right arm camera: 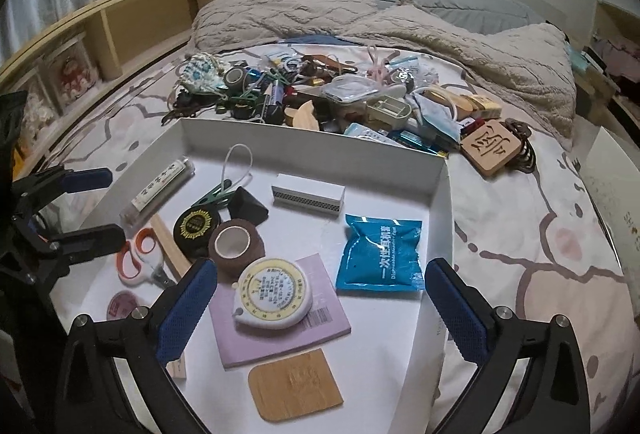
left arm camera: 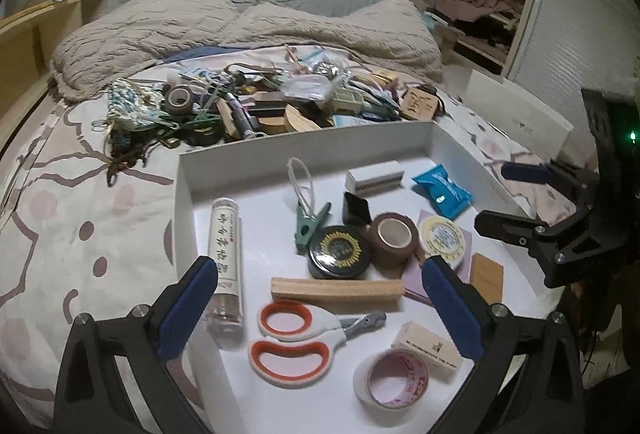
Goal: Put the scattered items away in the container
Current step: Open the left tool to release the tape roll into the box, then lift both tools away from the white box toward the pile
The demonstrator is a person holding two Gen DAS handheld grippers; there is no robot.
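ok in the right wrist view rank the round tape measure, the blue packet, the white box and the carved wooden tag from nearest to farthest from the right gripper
1. Round tape measure, in the tray between the open right gripper's fingers.
2. Blue packet, just beyond, toward the tray's right wall.
3. White box, mid-tray, farther back.
4. Carved wooden tag, outside the tray on the bedsheet, far right.

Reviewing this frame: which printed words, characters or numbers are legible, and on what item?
"一次性耳机套": blue packet in the white box.
"缘", carved: wooden tag on the bed.
Red characters on the tape roll: blurred.
Print on the round tape measure, clear tube, black tin: unreadable.
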